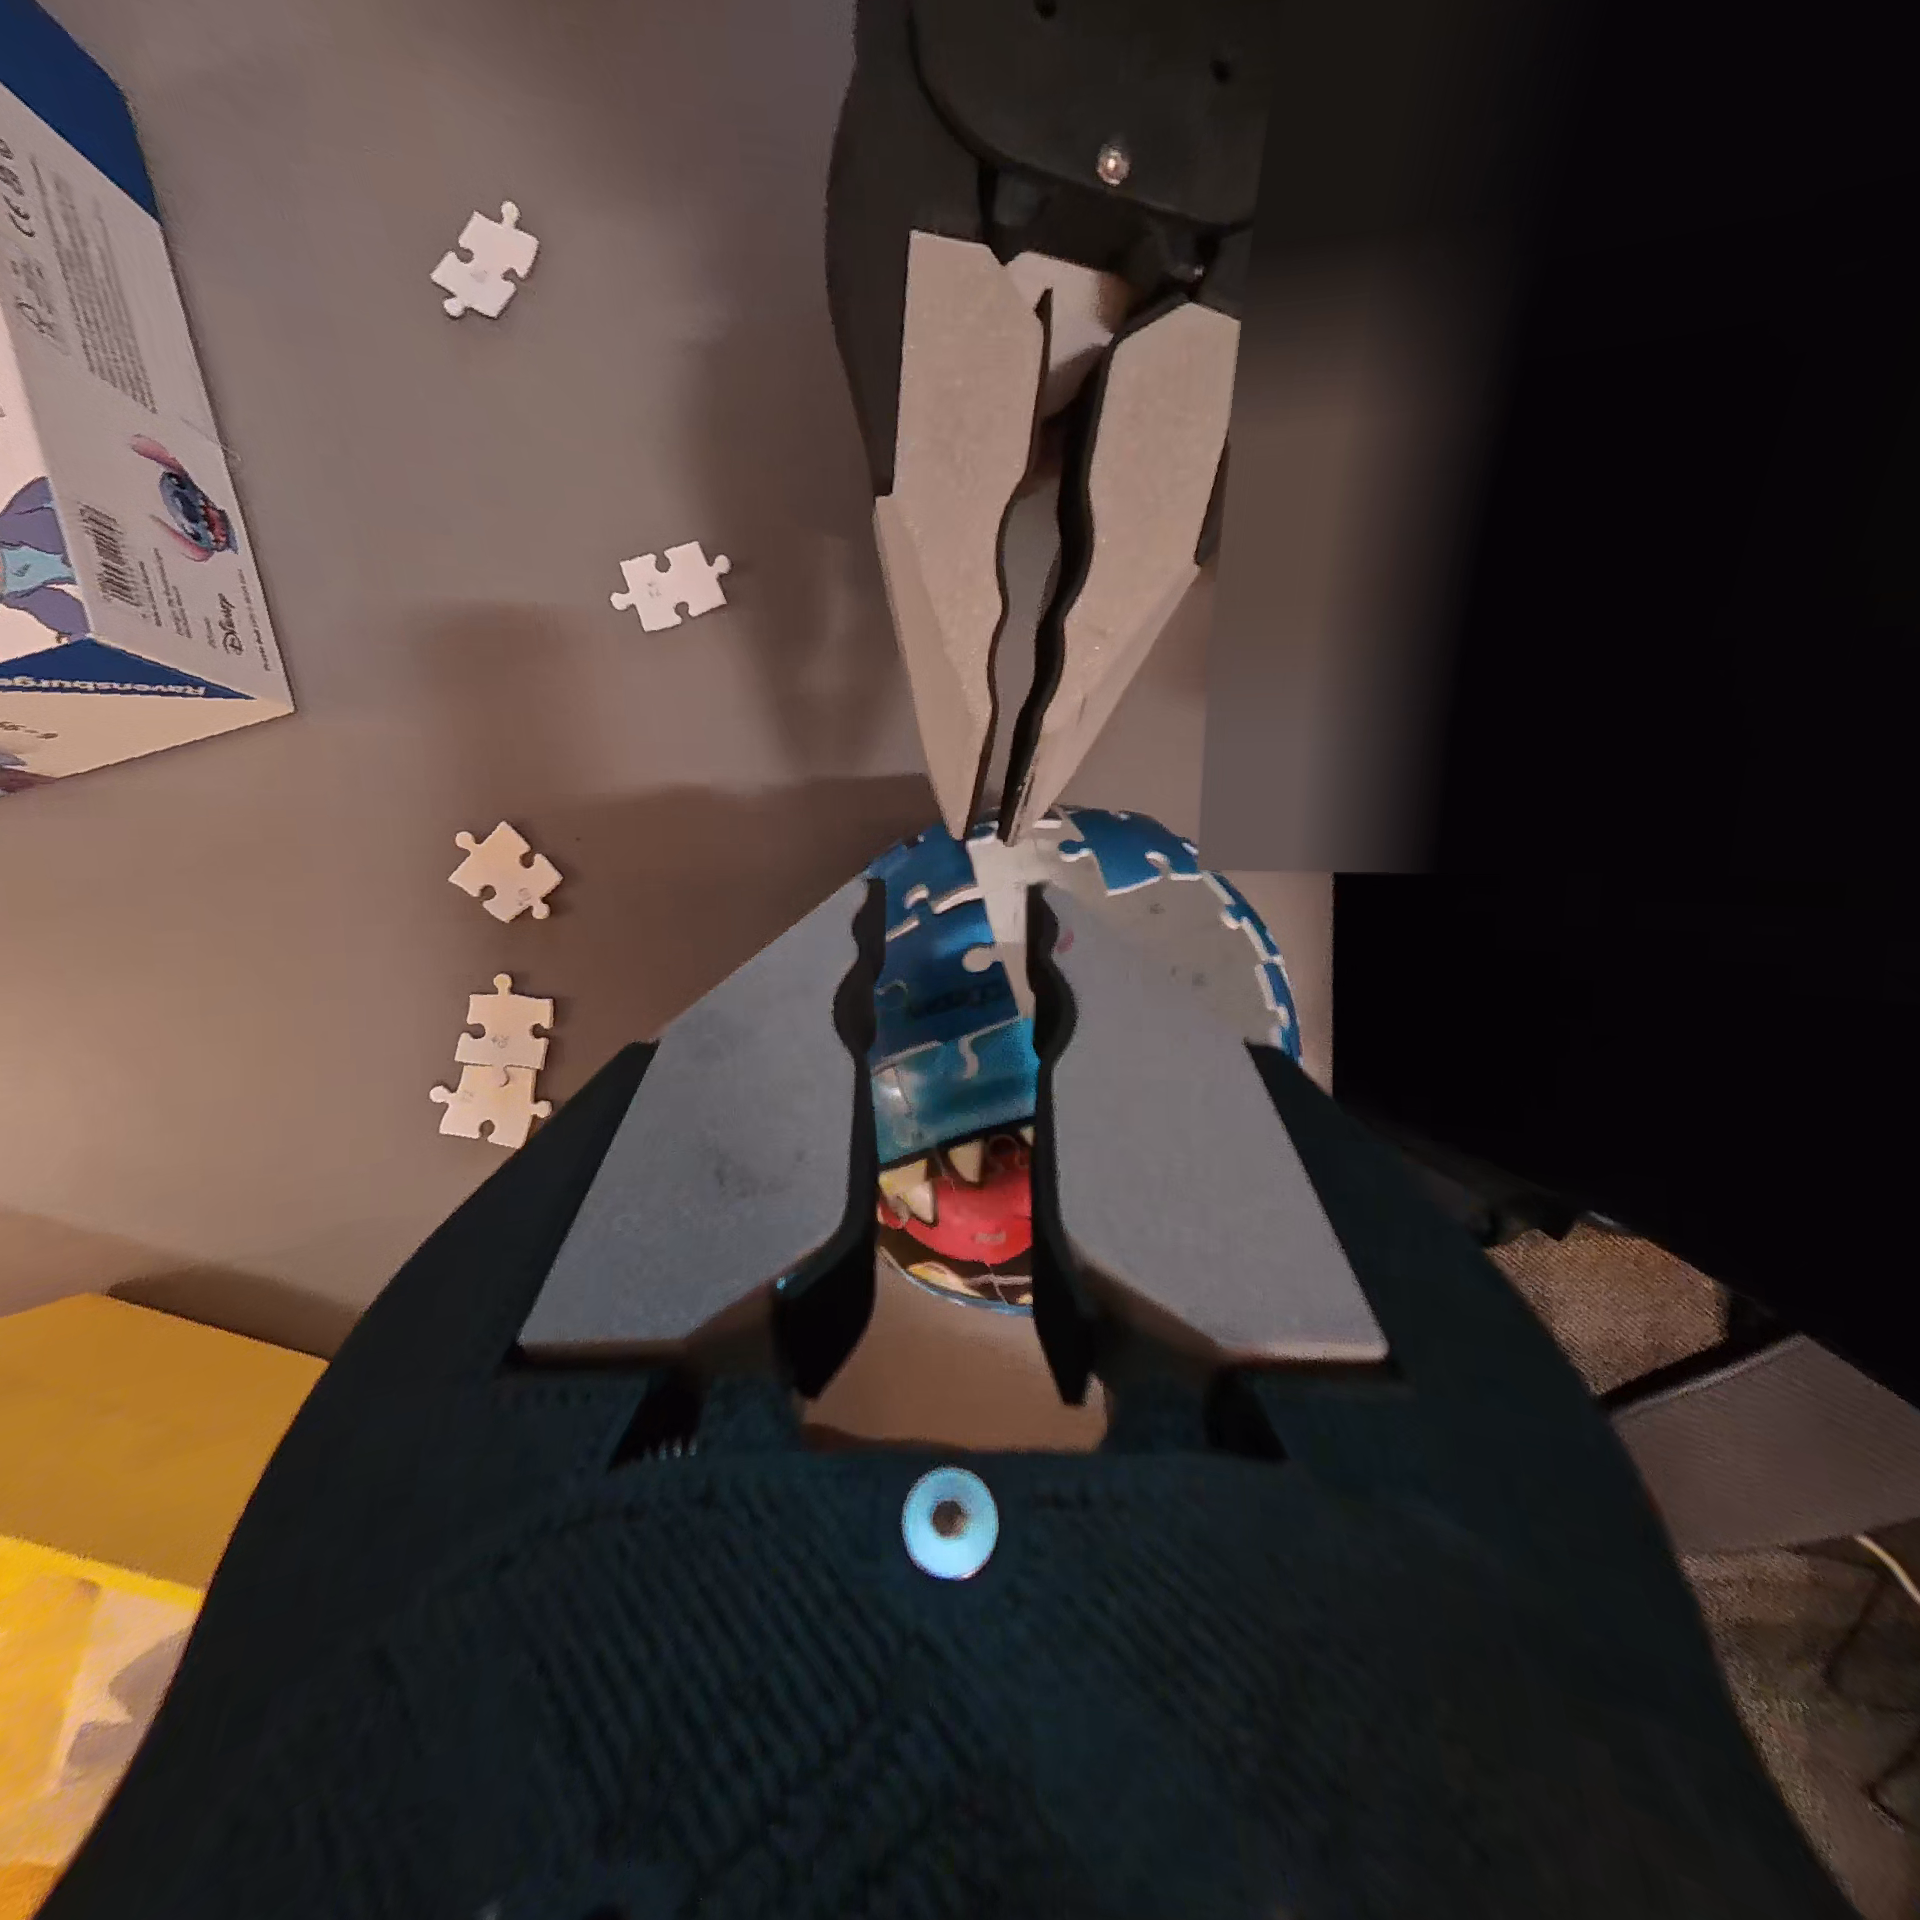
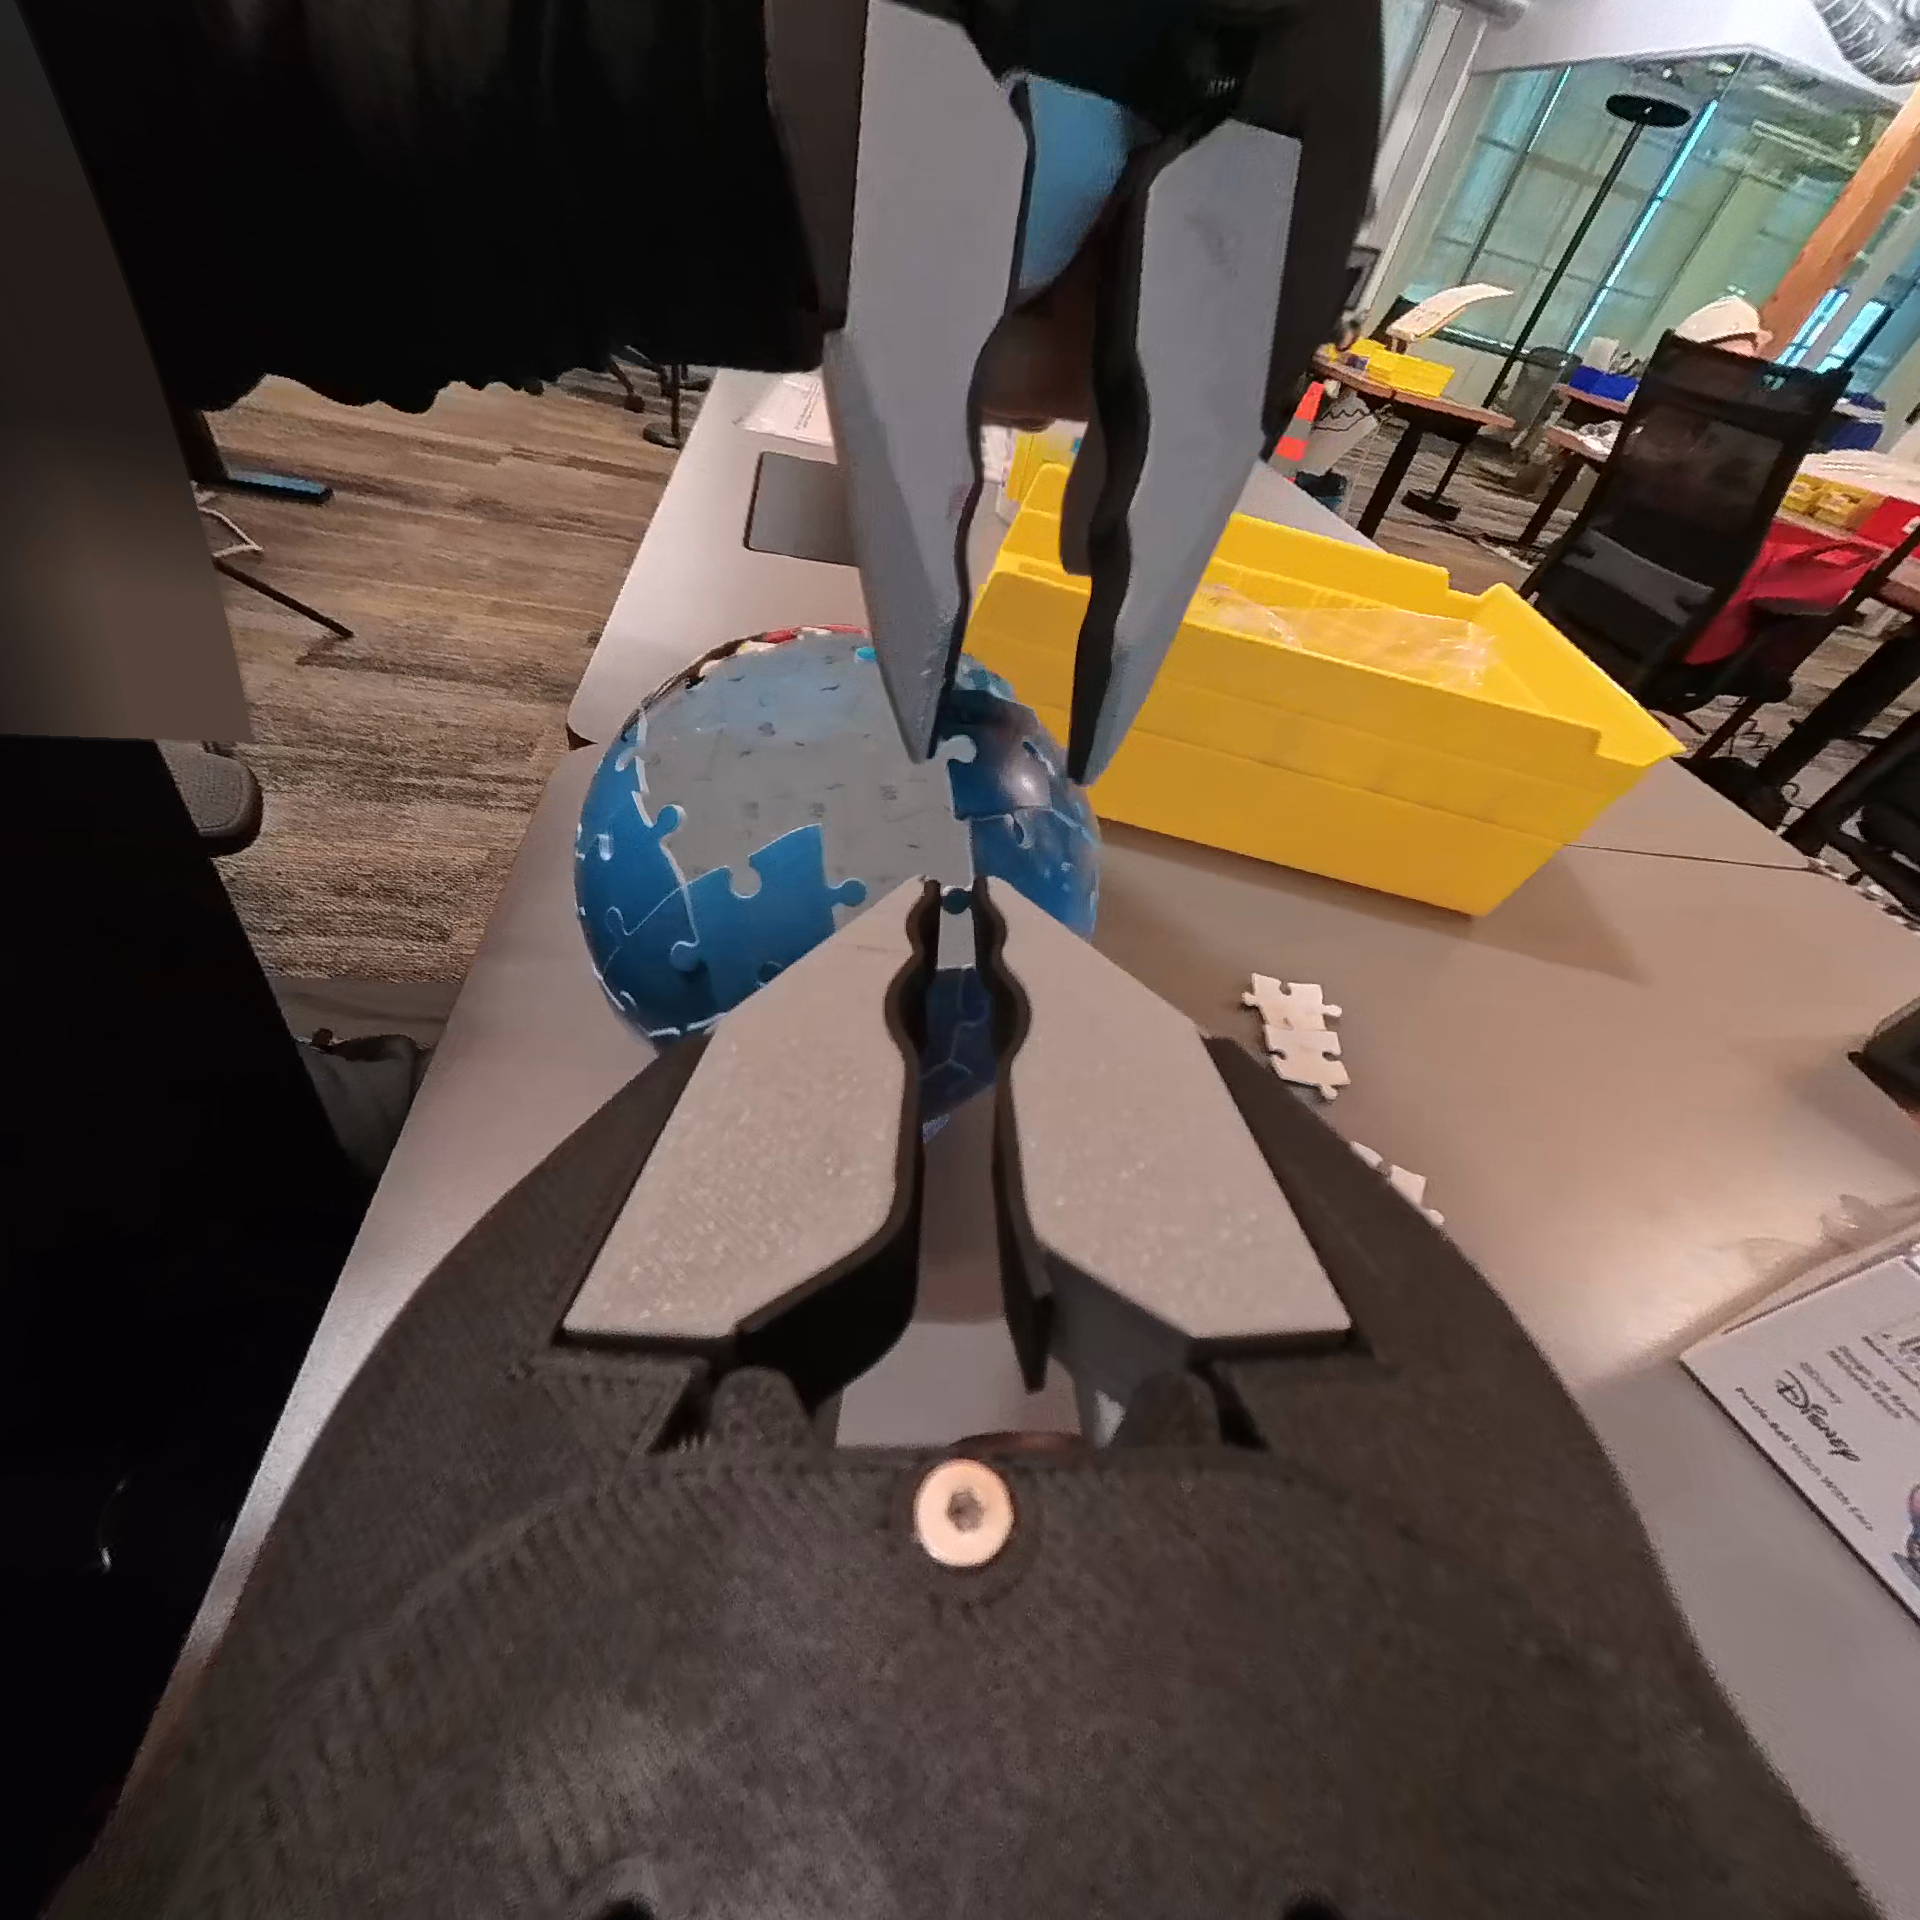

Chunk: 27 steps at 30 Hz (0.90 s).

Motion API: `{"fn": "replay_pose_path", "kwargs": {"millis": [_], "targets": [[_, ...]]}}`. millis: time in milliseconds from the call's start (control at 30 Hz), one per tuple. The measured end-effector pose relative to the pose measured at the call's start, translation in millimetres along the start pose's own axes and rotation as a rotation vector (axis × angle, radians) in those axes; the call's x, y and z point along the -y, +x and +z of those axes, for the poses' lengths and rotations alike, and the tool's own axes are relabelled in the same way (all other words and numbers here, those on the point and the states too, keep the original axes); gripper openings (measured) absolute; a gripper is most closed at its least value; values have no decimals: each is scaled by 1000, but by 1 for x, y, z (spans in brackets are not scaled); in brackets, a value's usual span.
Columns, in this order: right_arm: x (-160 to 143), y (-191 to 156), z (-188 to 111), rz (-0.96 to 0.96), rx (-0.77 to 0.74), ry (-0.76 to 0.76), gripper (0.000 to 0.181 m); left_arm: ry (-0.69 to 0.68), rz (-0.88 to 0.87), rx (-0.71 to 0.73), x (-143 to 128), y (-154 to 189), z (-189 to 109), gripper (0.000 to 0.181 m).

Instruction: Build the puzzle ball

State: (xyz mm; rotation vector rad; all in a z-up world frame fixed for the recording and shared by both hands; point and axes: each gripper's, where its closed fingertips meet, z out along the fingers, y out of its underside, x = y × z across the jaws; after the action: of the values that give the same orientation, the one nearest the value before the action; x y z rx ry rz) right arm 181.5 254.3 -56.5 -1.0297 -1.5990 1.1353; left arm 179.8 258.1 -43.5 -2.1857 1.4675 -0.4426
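The partly built blue puzzle ball (image 2: pixel 665 873) stands on the grey table, with an open gap that shows its pale inside. It also shows between my left fingers in the left wrist view (image 1: pixel 940 1049). My right gripper (image 2: pixel 956 894) is shut on a pale puzzle piece (image 2: pixel 954 920) and holds it at the rim of the gap. In the left wrist view it (image 1: pixel 987 826) comes down from above with the piece (image 1: pixel 1003 883). My left gripper (image 1: pixel 956 894) is open, its tips over the ball's top rim. The right wrist view shows it (image 2: pixel 1003 764) from above.
Several loose pieces lie face down left of the ball (image 1: pixel 670 587) (image 1: pixel 506 871) (image 1: pixel 499 1060). The puzzle box (image 1: pixel 104 468) stands at the far left. A yellow bin (image 2: pixel 1299 707) sits behind the ball. The table edge (image 2: pixel 499 935) runs close beside the ball. Left and right tips are no more than a few centimetres apart. The ball (image 1: pixel 670 587) is about equally far from each gripper, around 20 cm.
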Motion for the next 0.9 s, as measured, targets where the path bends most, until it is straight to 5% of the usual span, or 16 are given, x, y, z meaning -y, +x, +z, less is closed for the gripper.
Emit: {"fn": "replay_pose_path", "kwargs": {"millis": [667, 900], "targets": [[-4, 3, 1, 10, -4, -11, 0, -83, 10, -26, -9, 0, 12, 25], [-8, 3, 5, -76, -54, -55, 14, -97, 11, -23, -11, 0, 13, 25]]}}
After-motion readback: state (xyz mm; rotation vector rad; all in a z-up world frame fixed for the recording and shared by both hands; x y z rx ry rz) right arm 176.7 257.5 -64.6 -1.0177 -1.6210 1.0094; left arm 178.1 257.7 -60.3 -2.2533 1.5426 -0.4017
